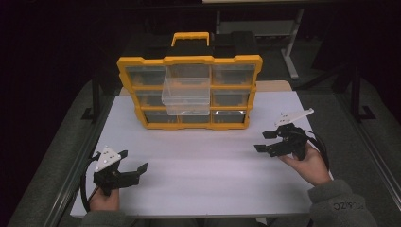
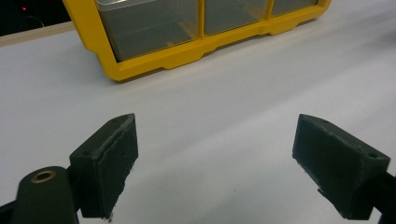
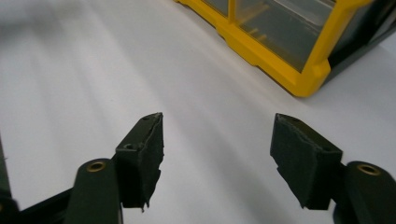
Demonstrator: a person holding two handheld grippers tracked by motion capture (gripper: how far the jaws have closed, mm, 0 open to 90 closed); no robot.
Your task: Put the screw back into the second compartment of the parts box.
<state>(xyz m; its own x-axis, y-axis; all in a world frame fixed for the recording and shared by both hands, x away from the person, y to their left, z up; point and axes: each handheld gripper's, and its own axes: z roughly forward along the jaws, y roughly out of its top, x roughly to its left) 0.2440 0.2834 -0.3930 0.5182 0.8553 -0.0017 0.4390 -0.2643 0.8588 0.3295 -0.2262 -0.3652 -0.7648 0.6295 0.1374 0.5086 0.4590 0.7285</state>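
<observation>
— What do we have on the white table [image 1: 198, 165]?

— A yellow-framed organizer [image 1: 189, 92] stands upright at the far side, its clear drawers in three rows. We see one clear drawer [image 1: 186, 94] in the middle column pulled out toward us; its contents we cannot make out.

— And the tools?

— We hold the left gripper [image 1: 133, 161] near the front left edge, jaws spread apart, nothing between them. The right gripper [image 1: 265, 142] sits at the right, also spread and empty, well apart from the organizer.

— What is cut off?

— In both gripper views we get just the organizer's lower corner, and the room behind is too dark to read.
</observation>
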